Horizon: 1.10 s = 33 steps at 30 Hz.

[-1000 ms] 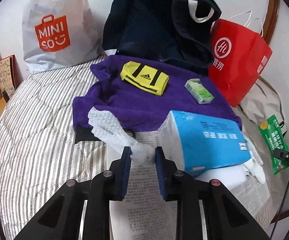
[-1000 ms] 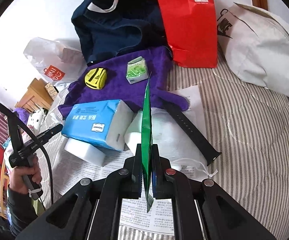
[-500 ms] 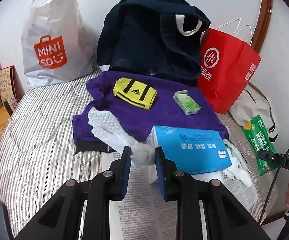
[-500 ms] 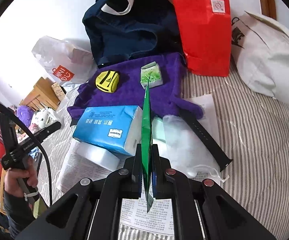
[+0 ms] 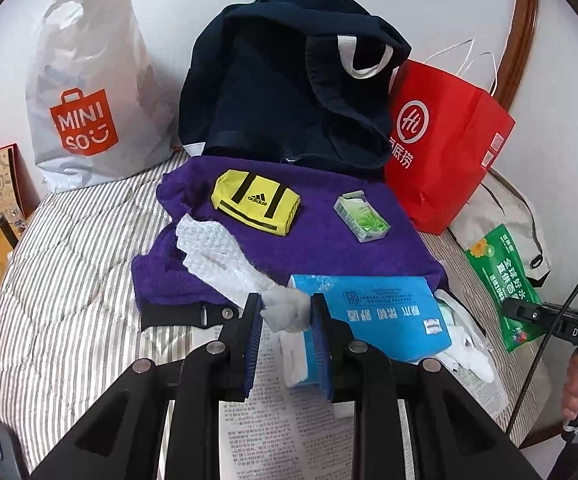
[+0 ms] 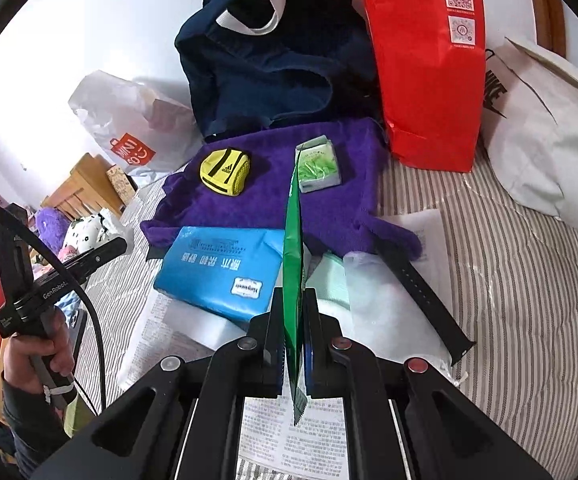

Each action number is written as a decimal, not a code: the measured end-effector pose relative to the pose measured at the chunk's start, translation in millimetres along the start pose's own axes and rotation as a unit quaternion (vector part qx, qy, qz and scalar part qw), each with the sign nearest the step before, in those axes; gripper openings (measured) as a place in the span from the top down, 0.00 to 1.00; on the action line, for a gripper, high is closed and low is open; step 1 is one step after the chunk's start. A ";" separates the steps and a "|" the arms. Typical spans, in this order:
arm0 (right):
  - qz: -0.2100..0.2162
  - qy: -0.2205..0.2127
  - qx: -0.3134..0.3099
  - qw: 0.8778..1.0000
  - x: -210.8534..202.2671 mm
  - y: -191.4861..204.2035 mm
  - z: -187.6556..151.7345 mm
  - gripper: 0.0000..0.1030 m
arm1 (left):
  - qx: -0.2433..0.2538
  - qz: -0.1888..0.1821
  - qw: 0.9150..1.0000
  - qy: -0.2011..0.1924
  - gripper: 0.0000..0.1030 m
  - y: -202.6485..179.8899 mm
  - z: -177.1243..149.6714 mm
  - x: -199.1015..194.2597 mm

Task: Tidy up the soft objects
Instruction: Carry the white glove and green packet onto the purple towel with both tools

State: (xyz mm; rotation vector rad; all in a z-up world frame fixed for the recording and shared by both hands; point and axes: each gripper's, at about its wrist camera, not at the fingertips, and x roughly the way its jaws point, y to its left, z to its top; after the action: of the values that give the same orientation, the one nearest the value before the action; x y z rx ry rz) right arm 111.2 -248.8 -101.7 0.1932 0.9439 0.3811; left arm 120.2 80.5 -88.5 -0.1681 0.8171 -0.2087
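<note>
- Both claws have come up off the pile a bit since a second ago: more of the bed and the bags behind now shows in each view, and the grips look unchanged.
- Left claw is clamped on the bunched end of a white bubble wrap sheet. The rest trails away from the pads and drapes over the purple towel.
- That wrap looks super light and floppy, a bit slick too, so I'd say the bunched end is the right spot. Pinch a single layer and it would probably slide out.
- Right claw is squeezed nearly together on a flat green packet, held edge-on, with a bit poking out below the pads.
- Packet seems thin and fairly stiff, holds its shape sticking up. Gripping low near one end means it may wobble or pivot.
- Moving outward: blue tissue pack sits just beside the left claw on a newspaper, soft and squashy, best grabbed across its short side.
- Further back on the towel: yellow pouch and a small green tissue packet, apart from each other.
</note>
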 end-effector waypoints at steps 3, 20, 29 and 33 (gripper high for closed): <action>0.000 -0.005 -0.008 1.000 -0.3 1.9 6.2 0.93 | 0.000 -0.002 1.000 -0.001 0.77 0.7 4.7 3.7; -0.012 -0.003 -0.002 1.000 44.4 0.7 56.3 0.93 | 0.013 0.000 1.000 0.005 0.77 7.0 32.8 34.0; -0.035 0.005 0.038 0.999 92.4 -15.8 90.8 0.93 | 0.012 -0.004 1.000 0.011 0.77 16.2 45.0 54.4; -0.047 0.017 0.058 0.997 111.7 -25.2 97.0 0.93 | 0.011 -0.008 1.000 0.011 0.77 19.7 49.4 61.9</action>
State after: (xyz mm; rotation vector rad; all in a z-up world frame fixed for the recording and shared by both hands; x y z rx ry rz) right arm 255.2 -226.9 -137.8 0.2476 1.0056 0.2446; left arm 200.2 87.5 -103.3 -0.1511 0.8354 -0.2349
